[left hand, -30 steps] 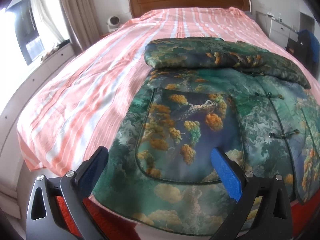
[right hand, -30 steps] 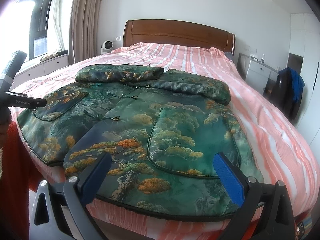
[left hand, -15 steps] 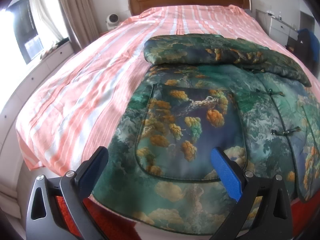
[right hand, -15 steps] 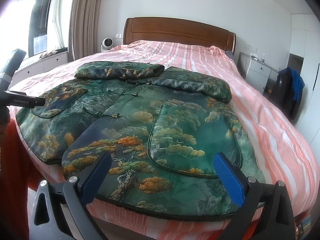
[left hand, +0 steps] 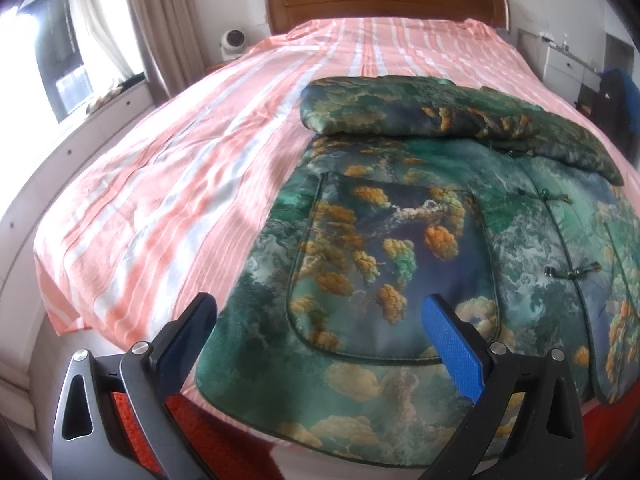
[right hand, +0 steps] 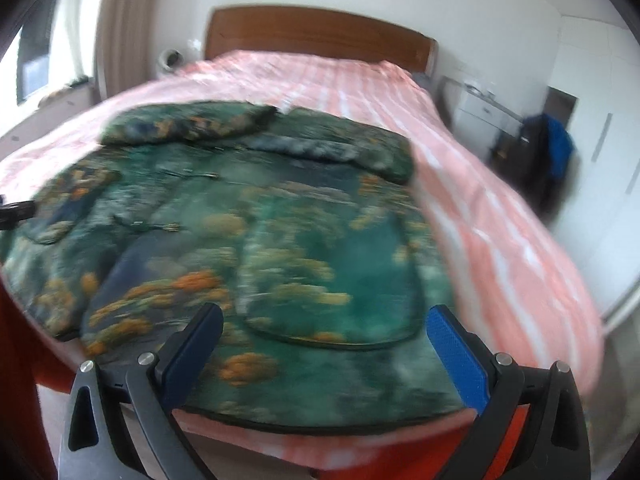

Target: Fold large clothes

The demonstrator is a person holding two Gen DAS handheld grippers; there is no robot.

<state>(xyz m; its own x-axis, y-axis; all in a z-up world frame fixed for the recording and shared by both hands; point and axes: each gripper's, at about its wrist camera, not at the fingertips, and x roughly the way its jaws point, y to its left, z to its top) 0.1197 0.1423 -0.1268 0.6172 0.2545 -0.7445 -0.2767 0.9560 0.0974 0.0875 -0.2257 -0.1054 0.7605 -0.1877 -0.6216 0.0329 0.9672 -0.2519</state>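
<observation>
One jacket [left hand: 420, 264], one bed [left hand: 200, 152], two patch pockets [left hand: 392, 272], one headboard [left hand: 384, 0].

Right claw [right hand: 326, 346] swung nearer the jacket [right hand: 280, 232], view now blurred

Both the left claw [left hand: 320, 332] and the right claw [right hand: 326, 340] are held level, jaws spread wide, gripping nothing.

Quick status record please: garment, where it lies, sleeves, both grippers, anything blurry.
garment: green padded jacket with orange tree print, front up, knot buttons closed
surface: bed with pink striped sheet, hem at the near edge
sleeves: both folded across the chest
left gripper: open, holds nothing, above the hem by a patch pocket
right gripper: open, holds nothing, above the hem
image quality: right wrist view is motion-blurred; left is sharp
</observation>
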